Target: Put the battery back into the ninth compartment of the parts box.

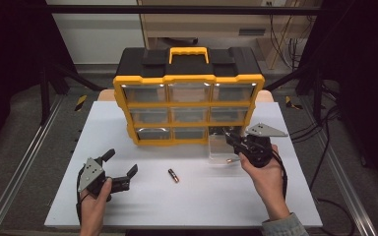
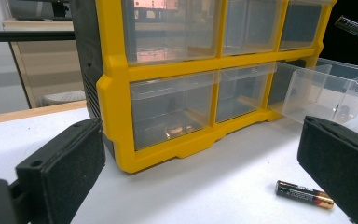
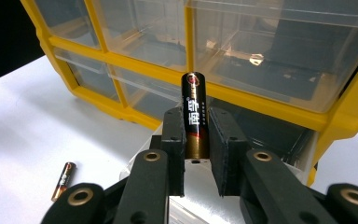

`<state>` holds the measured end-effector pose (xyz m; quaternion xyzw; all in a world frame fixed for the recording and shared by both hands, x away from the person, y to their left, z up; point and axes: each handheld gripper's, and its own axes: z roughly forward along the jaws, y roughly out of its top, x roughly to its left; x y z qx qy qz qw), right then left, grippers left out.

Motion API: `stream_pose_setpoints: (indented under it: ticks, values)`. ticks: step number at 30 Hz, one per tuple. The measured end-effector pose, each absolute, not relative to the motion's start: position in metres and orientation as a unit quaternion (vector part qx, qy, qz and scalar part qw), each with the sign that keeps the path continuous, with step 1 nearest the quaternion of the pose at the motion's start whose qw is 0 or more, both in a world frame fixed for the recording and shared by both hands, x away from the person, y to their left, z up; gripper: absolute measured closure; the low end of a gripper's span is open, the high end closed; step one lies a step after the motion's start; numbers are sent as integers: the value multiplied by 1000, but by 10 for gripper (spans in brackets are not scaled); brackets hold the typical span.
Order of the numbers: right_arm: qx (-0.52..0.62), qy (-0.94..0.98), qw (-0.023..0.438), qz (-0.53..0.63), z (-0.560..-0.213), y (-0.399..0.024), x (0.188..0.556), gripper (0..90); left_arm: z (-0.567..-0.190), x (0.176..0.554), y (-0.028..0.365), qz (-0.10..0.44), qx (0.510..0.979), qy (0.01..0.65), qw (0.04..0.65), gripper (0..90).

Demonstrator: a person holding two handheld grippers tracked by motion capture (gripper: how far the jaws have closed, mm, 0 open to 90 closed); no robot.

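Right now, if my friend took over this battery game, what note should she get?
Right gripper: shut on a battery, held over the pulled-out drawer at the organizer's bottom right.
Left gripper: open, holding nothing, resting on the table.
A second battery lies loose on the table between the grippers.
Done: drawer pulled out, one battery picked up.
Left: probably drop the held battery into the drawer, fetch the loose one, then push the drawer shut.

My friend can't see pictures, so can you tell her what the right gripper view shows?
The right tool pinches a black and gold battery upright between its two black jaws. Behind it stands a yellow organizer with clear drawers. A second battery lies on the white table at lower left.
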<state>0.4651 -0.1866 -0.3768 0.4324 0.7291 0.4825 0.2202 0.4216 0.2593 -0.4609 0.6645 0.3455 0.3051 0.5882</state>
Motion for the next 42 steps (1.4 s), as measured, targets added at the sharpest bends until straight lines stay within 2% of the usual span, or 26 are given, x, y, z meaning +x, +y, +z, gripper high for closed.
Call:
stream_pose_setpoints:
  ticks: [21, 24, 25, 27, 29, 35, 42]
  values:
    - [438, 742, 210, 462, -395, -184, 475, 755, -461, 422, 259, 305, 665, 345, 588, 8]
    - [441, 732, 208, 476, -398, -183, 478, 525, -461, 422, 259, 305, 666, 344, 587, 8]
    - [441, 732, 208, 476, -398, -183, 478, 525, -461, 422, 259, 305, 665, 345, 588, 8]
    - [446, 720, 217, 486, -395, -185, 477, 441, -461, 422, 259, 305, 664, 346, 588, 8]
    - [446, 719, 220, 486, -394, -185, 477, 418, -461, 422, 259, 305, 664, 346, 588, 8]
    - [443, 717, 229, 488, -391, -182, 477, 274, -461, 422, 259, 305, 665, 345, 588, 8]
    - [421, 720, 232, 501, -384, -164, 469, 123, -461, 422, 259, 306, 665, 344, 588, 8]
